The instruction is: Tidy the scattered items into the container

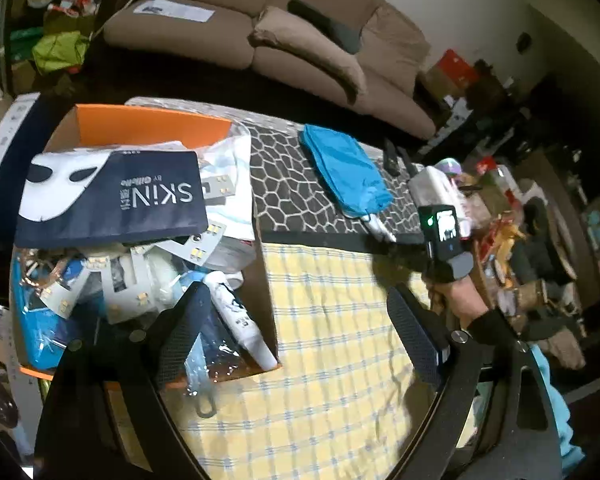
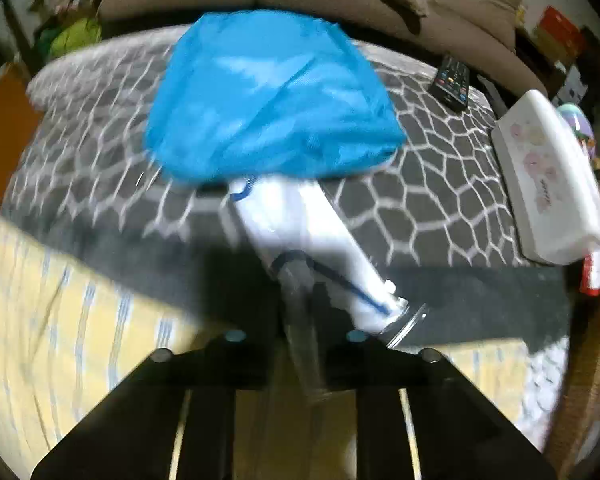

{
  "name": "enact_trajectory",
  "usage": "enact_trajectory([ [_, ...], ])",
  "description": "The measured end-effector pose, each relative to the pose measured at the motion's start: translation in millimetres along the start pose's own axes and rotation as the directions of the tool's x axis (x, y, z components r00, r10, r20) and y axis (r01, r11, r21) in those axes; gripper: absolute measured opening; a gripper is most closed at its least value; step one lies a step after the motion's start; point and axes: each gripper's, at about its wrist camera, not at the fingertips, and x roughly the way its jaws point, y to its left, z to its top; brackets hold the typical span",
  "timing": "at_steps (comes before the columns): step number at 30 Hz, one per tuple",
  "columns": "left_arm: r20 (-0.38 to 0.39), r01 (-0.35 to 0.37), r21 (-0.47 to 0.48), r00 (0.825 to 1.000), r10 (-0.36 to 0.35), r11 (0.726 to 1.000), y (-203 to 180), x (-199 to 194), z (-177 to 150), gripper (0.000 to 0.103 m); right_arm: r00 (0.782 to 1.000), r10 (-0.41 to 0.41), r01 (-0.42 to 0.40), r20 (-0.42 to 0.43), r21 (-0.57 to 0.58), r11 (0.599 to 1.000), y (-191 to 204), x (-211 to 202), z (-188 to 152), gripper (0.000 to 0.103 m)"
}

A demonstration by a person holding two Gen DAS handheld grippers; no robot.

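An orange cardboard box [image 1: 148, 126] at the left holds several items, among them a navy "SKIN" pouch [image 1: 112, 200] and a white tube [image 1: 240, 320]. My left gripper [image 1: 296, 296] hangs open over the box's right edge and the yellow checked cloth [image 1: 332, 320], with nothing between its fingers. On the patterned mat lies a blue pouch [image 2: 268, 96] [image 1: 346, 172]. Just in front of it is a white packet in clear wrap [image 2: 300, 224] [image 1: 374, 226]. My right gripper [image 2: 296, 312] [image 1: 396, 240] is shut on the wrap's near end.
A black remote [image 2: 452, 80] and a white flowered box [image 2: 548, 176] lie at the mat's right end. A brown sofa [image 1: 300, 40] stands behind the table. Cluttered goods crowd the table's right edge [image 1: 500, 240].
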Motion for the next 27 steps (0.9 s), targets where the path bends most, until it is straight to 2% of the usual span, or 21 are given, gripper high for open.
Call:
enact_trajectory([
  [2, 0.003, 0.002, -0.016, 1.0, -0.002, 1.0, 3.1, -1.6, 1.1, 0.089, 0.999, 0.027, -0.027, -0.026, 0.004, 1.0, 8.3, -9.2, -15.6, 0.007],
  [5, 0.017, 0.043, -0.057, 0.999, -0.042, 0.997, 11.7, -7.5, 3.1, 0.089, 0.995, 0.082, -0.08, -0.053, 0.03, 0.996, 21.2, -20.9, -39.3, 0.006],
  [7, 0.015, 0.037, -0.063, 0.999, -0.036, 0.997, 14.1, -7.9, 2.5, 0.089, 0.983, 0.174, -0.169, -0.063, 0.083, 0.982, 31.0, -38.7, -67.1, 0.006],
  [10, -0.013, 0.018, -0.057, 1.0, -0.019, 0.998, 12.6, -2.1, -3.1, 0.089, 0.951, 0.3, -0.289, -0.07, 0.135, 0.948, 55.9, -64.3, -101.6, 0.006],
  [12, -0.042, 0.027, -0.04, 0.999, -0.029, 0.999, 4.6, 5.9, -8.8, 0.089, 0.914, 0.401, -0.386, -0.064, 0.169, 0.907, 75.8, -80.9, -127.6, 0.006],
  [14, -0.075, 0.042, -0.017, 0.996, -0.043, 0.999, -5.6, 14.8, -14.6, 0.089, 0.86, 0.507, -0.481, -0.057, 0.239, 0.844, 88.2, -89.0, -146.5, 0.007],
  [15, -0.101, 0.051, -0.002, 0.994, -0.051, 0.999, -12.8, 21.6, -19.1, 0.089, 0.815, 0.577, -0.542, -0.059, 0.274, 0.794, 97.6, -92.8, -158.9, 0.009],
  [16, -0.127, 0.058, 0.014, 0.99, -0.056, 0.998, -21.1, 28.6, -24.7, 0.089, 0.794, 0.607, -0.571, -0.048, 0.287, 0.769, 102.9, -96.5, -166.3, 0.02],
  [17, -0.15, 0.063, 0.031, 0.987, -0.057, 0.998, -28.4, 35.2, -29.8, 0.089, 0.786, 0.617, -0.582, -0.036, 0.293, 0.758, 104.7, -99.6, -170.6, 0.032],
  [18, -0.185, 0.065, 0.056, 0.981, -0.053, 0.996, -38.2, 44.3, -37.3, 0.089, 0.778, 0.628, -0.597, -0.011, 0.297, 0.745, 105.4, -106.5, -178.7, 0.034],
  [19, -0.216, 0.057, 0.078, 0.975, -0.039, 0.995, -45.8, 52.7, -44.3, 0.089, 0.778, 0.628, -0.599, 0.0, 0.299, 0.742, 105.0, -110.5, -180.3, 0.035],
  [21, -0.287, 0.013, 0.108, 0.958, 0.019, 0.994, -56.7, 71.3, -61.0, 0.089, 0.792, 0.608, -0.589, 0.044, 0.315, 0.744, 91.2, -119.4, -189.5, 0.04],
  [22, -0.319, -0.01, 0.117, 0.946, 0.048, 0.993, -57.6, 79.5, -68.1, 0.089, 0.799, 0.599, -0.582, 0.054, 0.325, 0.746, 85.9, -122.0, -192.3, 0.048],
  [23, -0.356, -0.042, 0.122, 0.931, 0.083, 0.992, -57.2, 89.3, -75.9, 0.089, 0.819, 0.57, -0.555, 0.067, 0.339, 0.759, 75.2, -125.2, -198.8, 0.051],
  [25, -0.435, -0.14, 0.107, 0.884, 0.174, 0.984, -47.3, 111.5, -94.3, 0.089, 0.851, 0.52, -0.508, 0.075, 0.365, 0.78, 56.5, -126.5, -207.2, 0.051],
  [26, -0.454, -0.179, 0.089, 0.868, 0.2, 0.98, -40.9, 121.6, -102.0, 0.089, 0.857, 0.51, -0.499, 0.08, 0.377, 0.78, 50.1, -124.5, -207.9, 0.052],
  [27, -0.458, -0.205, 0.066, 0.863, 0.212, 0.977, -35.9, 130.3, -106.6, 0.089, 0.868, 0.488, -0.481, 0.089, 0.397, 0.782, 40.8, -124.7, -213.3, 0.052],
])
